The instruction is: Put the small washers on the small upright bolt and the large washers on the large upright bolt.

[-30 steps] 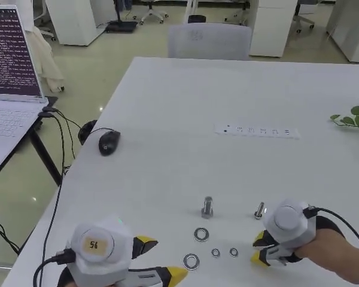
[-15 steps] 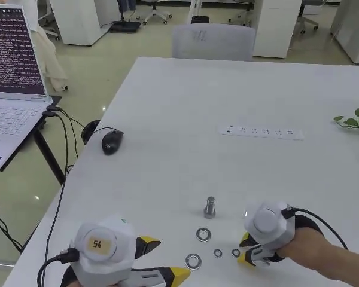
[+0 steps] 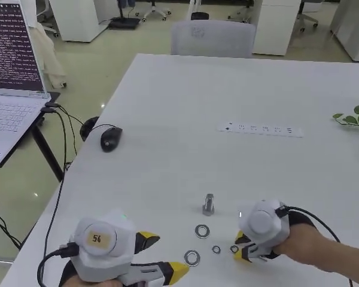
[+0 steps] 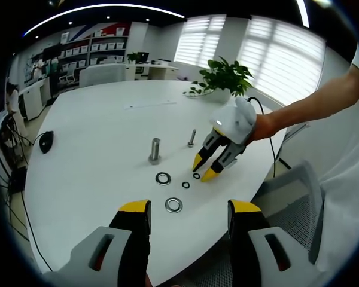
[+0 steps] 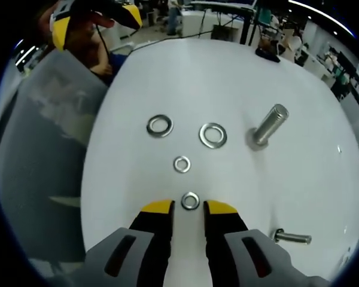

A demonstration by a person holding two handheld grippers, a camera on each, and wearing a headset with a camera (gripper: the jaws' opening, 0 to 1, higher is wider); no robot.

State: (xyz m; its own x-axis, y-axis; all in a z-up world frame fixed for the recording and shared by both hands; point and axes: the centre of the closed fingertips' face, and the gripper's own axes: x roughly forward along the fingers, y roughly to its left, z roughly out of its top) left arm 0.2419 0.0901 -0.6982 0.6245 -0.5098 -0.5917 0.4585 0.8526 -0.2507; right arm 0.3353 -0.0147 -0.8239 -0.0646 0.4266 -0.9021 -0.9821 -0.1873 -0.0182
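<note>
The large upright bolt (image 3: 209, 204) (image 5: 266, 128) stands mid-table; the small bolt (image 5: 292, 238) (image 4: 192, 138) stands to its right. Two large washers (image 3: 202, 231) (image 3: 192, 258) and two small washers (image 3: 216, 249) (image 5: 190, 200) lie flat in front of them. My right gripper (image 3: 242, 250) (image 5: 189, 206) is open and tipped down at the table. Its yellow fingertips (image 5: 158, 207) straddle the nearer small washer without touching it. My left gripper (image 3: 163, 257) (image 4: 188, 208) is open at the table's front edge, with a large washer (image 4: 173, 205) just ahead of its tips.
A black mouse (image 3: 109, 139) lies at the table's left edge, and a white power strip (image 3: 263, 129) lies farther back. A laptop (image 3: 6, 89) stands on a side stand to the left. A plant (image 3: 353, 115) is at the right edge, a grey chair (image 3: 210, 39) beyond the table.
My right gripper has moved left and down onto the small washers and now covers the small bolt in the head view. The left gripper has stayed put.
</note>
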